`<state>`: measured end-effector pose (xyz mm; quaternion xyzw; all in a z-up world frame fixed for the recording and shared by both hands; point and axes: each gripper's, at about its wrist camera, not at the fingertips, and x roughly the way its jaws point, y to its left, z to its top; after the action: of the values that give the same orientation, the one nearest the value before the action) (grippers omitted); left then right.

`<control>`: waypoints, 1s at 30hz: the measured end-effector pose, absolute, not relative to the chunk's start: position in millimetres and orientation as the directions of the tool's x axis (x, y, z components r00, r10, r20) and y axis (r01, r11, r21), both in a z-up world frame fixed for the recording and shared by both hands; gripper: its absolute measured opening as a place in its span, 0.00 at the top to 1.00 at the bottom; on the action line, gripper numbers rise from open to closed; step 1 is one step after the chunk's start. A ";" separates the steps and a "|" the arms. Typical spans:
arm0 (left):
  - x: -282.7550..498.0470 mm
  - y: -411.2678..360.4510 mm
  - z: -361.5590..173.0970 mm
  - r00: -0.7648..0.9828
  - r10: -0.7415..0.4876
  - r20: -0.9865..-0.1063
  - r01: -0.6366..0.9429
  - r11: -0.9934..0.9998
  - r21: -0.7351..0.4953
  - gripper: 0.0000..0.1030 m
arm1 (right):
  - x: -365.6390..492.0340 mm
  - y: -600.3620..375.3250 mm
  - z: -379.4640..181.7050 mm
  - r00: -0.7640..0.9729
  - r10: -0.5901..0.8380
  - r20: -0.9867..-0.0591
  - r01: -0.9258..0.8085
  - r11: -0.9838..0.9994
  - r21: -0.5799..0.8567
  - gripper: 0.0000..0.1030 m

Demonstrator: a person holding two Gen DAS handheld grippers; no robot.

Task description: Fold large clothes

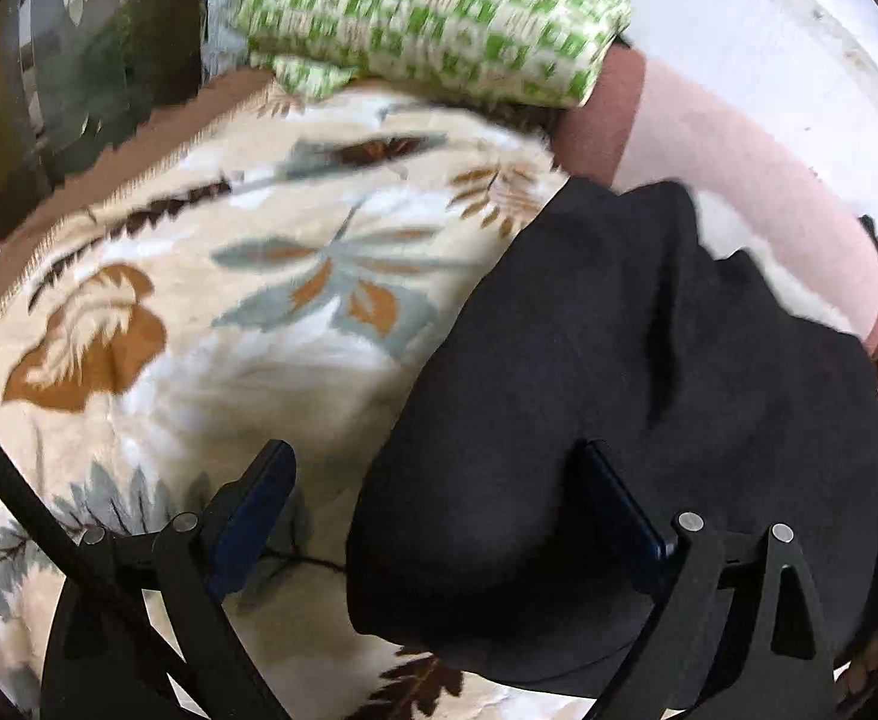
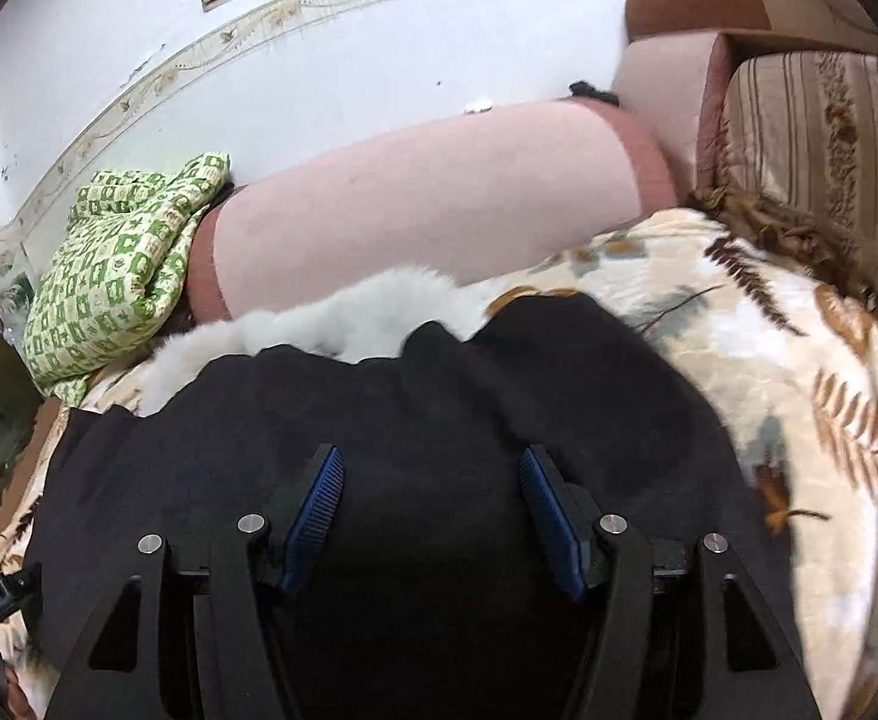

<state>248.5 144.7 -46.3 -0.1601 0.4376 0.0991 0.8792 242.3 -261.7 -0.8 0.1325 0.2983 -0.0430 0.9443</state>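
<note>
A black garment (image 1: 649,372) lies bunched on a cream blanket with leaf prints (image 1: 211,312). My left gripper (image 1: 439,462) is open, its jaws wide apart; the garment's left edge bulges between them and its right finger (image 1: 619,498) lies over the cloth. In the right wrist view the same black garment (image 2: 439,396) spreads across the blanket (image 2: 799,372). My right gripper (image 2: 430,468) is open just above the cloth, with both blue pads (image 2: 325,492) over it and nothing clamped.
A green-and-cream checked cloth (image 1: 439,18) (image 2: 121,276) lies folded at the sofa's far end. A pink sofa back (image 2: 439,204) runs behind the blanket, under a white wall (image 2: 259,60). A striped cushion (image 2: 817,150) sits at the right. Dark furniture (image 1: 79,60) stands at the left.
</note>
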 end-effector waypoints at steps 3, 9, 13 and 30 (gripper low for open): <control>254.8 153.7 -58.8 0.554 -0.039 -0.832 -0.328 0.908 -0.261 0.05 | 251.4 -268.1 -14.1 0.794 -0.013 -0.607 0.181 0.960 0.215 0.34; 239.9 164.4 -50.1 0.592 -0.102 -0.800 -0.329 0.875 -0.355 0.05 | 246.7 -267.7 -15.3 0.792 -0.014 -0.611 0.186 0.958 0.219 0.26; 224.3 173.3 -34.4 0.647 -0.054 -0.760 -0.355 0.862 -0.363 0.05 | 218.8 -254.1 0.2 0.815 0.052 -0.577 0.141 0.948 0.285 0.22; 137.2 123.6 14.8 0.804 0.250 -0.540 -0.329 0.943 -0.054 0.05 | 109.0 -232.5 -8.4 0.780 0.210 -0.590 0.073 0.905 0.420 0.12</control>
<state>137.2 123.6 14.8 -0.0726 0.2736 0.1528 0.9468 109.0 -232.5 -8.4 0.2151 0.3298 0.0373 0.9185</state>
